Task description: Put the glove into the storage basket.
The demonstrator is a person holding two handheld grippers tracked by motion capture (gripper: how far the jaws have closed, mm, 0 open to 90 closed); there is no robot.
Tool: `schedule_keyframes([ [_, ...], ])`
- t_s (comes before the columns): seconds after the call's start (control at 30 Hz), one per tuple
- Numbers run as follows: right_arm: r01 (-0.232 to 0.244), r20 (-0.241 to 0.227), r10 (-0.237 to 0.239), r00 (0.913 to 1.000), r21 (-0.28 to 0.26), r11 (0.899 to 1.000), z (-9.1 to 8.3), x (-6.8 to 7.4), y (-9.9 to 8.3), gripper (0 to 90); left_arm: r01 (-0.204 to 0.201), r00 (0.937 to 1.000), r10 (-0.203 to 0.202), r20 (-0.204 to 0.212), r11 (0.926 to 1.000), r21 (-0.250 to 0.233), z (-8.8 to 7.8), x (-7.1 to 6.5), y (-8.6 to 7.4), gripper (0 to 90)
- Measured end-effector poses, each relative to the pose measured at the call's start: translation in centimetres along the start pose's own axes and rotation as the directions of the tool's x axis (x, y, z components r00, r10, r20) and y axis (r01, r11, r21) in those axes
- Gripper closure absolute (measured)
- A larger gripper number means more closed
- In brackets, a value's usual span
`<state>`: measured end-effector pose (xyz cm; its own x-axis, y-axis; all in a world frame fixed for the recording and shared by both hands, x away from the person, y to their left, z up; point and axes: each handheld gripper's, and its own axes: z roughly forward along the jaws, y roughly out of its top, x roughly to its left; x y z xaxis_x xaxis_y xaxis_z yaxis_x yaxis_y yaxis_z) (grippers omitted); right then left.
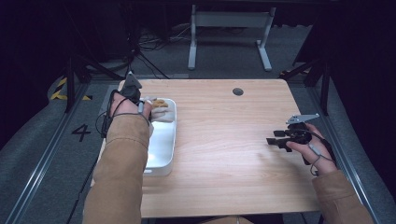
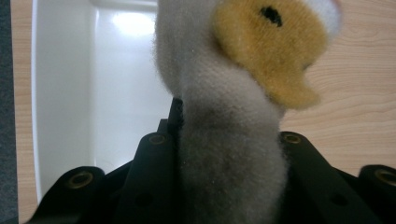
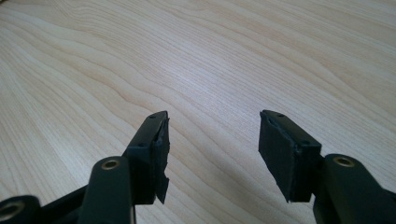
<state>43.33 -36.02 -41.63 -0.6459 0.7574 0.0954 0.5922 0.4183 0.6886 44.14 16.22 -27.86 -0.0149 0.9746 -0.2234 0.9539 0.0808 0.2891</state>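
I see light wood surface [image 1: 224,140], round dark grommet hole [image 1: 237,91] near far edge; white tray [image 1: 161,144] resting at left side.

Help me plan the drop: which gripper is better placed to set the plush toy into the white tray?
Left. The left gripper already clamps the plush toy over the white tray; the right gripper is open, across the table.

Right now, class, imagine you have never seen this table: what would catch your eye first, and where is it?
First, the plush toy, grey with a yellow patch, clamped in the left tongs at the far end of the white tray on the table's left side. Next, the right tongs, open and holding nothing, over the bare wooden table near its right edge.
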Motion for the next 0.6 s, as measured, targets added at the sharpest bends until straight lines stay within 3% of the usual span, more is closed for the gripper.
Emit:
schedule_keyframes([
  [0.4, -0.008, -0.001, 0.008, 1.0000, -0.005, 1.000, -0.1, -0.2, -0.1, 43.8, 0.049, 0.9984, -0.049, -0.029, 0.9987, 0.016, 1.2, 0.6, 0.5, 70.6],
  [0.6, -0.006, -0.003, 0.006, 1.0000, -0.007, 1.000, -0.2, -0.3, -0.2, 43.7, 0.077, 0.9968, -0.076, -0.023, 0.9970, 0.008, 1.9, 1.2, 0.6, 70.6],
])
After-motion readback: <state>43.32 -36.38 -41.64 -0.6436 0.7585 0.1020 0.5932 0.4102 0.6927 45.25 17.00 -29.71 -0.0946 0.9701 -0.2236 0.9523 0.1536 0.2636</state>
